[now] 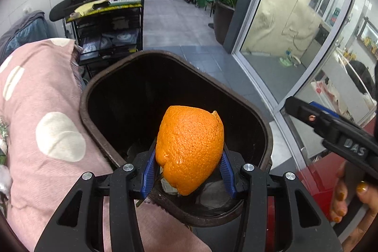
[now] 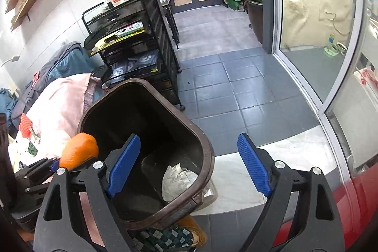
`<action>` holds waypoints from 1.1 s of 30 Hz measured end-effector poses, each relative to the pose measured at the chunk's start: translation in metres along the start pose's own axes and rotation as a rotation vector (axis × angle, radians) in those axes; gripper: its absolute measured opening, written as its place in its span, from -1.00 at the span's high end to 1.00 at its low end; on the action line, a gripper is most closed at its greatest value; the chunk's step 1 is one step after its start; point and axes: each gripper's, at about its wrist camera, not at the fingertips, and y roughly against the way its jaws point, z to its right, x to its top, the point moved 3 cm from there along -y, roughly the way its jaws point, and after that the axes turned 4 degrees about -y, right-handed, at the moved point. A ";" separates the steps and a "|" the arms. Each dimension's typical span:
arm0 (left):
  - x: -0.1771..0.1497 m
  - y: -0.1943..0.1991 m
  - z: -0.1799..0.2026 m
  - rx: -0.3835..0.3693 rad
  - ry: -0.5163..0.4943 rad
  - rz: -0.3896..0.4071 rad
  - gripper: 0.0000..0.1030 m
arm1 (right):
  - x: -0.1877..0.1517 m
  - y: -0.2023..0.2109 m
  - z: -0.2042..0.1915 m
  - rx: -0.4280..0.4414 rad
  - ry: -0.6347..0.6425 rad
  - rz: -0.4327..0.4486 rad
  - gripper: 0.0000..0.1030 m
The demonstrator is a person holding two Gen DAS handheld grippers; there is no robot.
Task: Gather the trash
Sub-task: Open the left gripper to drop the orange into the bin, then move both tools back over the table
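Orange peel (image 1: 189,148), a large domed piece, sits clamped between the blue pads of my left tongs (image 1: 187,171), held above the open mouth of the brown trash bin (image 1: 94,86). Right tongs (image 2: 189,164) are released, blue pads (image 2: 254,164) spread wide with nothing between them, hovering over the bin's near rim. Crumpled white paper (image 2: 178,181) lies at the bottom of the bin. Pink dotted blanket (image 1: 42,110) lies against the bin's left side. Black wire cart (image 2: 132,44) stands behind, on grey floor tiles (image 2: 224,91).
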 end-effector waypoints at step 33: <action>-0.029 0.085 0.000 0.103 -0.056 0.217 -0.86 | 0.000 0.014 -0.035 0.113 0.005 0.041 -0.76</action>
